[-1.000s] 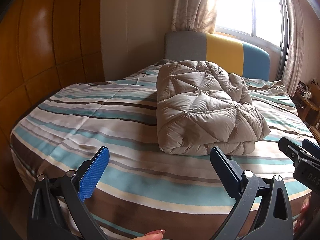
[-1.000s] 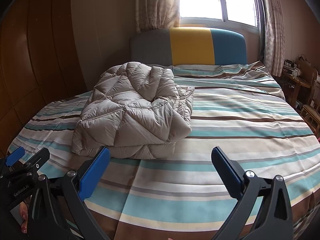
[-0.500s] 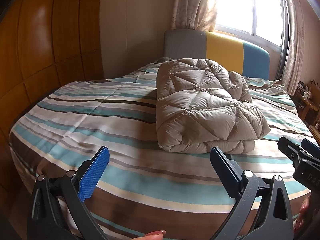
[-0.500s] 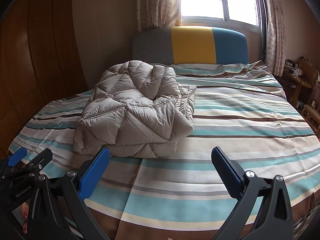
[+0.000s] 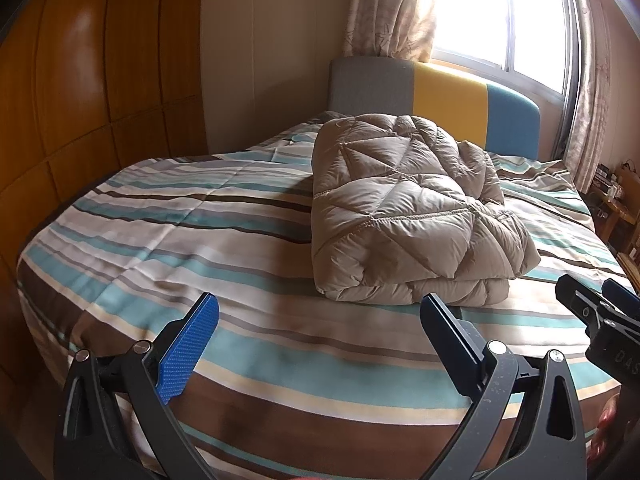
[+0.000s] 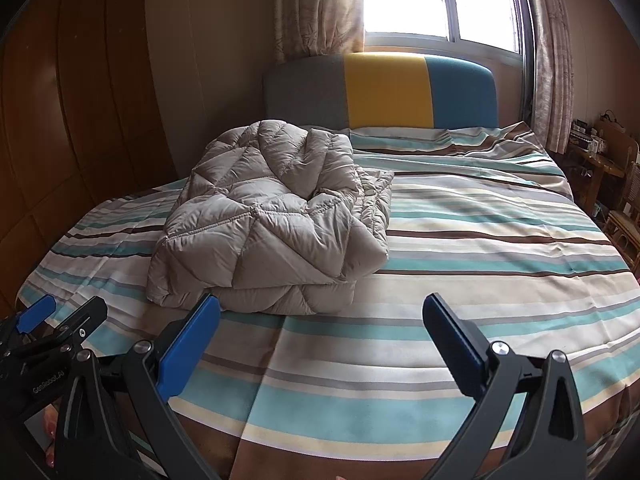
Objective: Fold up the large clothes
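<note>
A beige quilted down coat lies folded in a thick bundle on the striped bed. It also shows in the right wrist view, left of the bed's middle. My left gripper is open and empty, held over the bed's near edge, short of the coat. My right gripper is open and empty, also short of the coat, over the near part of the bed. Each gripper shows at the edge of the other's view: the right one and the left one.
A grey, yellow and blue headboard stands under a bright window with curtains. Wooden wall panels run along the left side. Wooden furniture with small items stands at the right of the bed.
Both grippers have risen and drawn back slightly, so the coat and bed sit a little lower and farther in view. Both stay open and the coat has not moved.
</note>
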`<action>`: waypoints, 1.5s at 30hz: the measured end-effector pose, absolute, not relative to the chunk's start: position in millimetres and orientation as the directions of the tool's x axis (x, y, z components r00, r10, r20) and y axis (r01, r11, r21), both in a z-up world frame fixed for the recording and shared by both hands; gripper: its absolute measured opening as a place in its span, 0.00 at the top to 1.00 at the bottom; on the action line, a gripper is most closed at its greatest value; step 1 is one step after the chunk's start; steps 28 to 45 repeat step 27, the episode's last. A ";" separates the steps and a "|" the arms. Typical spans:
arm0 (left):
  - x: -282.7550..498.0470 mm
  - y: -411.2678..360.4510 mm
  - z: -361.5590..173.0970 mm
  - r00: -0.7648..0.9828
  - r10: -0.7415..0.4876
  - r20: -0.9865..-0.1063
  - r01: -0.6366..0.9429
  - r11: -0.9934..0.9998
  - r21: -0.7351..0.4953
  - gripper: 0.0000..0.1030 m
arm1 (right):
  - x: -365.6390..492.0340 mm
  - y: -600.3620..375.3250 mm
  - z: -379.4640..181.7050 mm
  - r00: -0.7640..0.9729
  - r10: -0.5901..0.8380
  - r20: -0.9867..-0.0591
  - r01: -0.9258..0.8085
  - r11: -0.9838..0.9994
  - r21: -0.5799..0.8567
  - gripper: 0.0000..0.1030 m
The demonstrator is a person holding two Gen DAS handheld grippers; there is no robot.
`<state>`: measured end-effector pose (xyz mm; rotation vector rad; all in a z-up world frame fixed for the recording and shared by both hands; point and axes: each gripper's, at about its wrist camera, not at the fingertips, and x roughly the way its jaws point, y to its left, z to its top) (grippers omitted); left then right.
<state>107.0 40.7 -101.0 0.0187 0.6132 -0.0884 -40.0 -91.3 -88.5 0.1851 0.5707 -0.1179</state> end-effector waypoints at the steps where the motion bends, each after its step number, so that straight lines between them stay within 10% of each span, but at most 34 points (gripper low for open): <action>1: 107.2 40.3 -101.1 0.815 -0.077 -0.575 0.090 0.996 -0.007 0.03 | -39.9 -91.8 -88.8 0.834 -0.059 -0.548 0.162 0.976 0.142 0.02; 45: 130.7 35.5 -125.4 0.753 -0.050 -0.656 0.085 0.996 0.022 0.03 | -22.0 -104.8 -114.0 0.788 -0.045 -0.614 0.189 0.967 0.172 0.02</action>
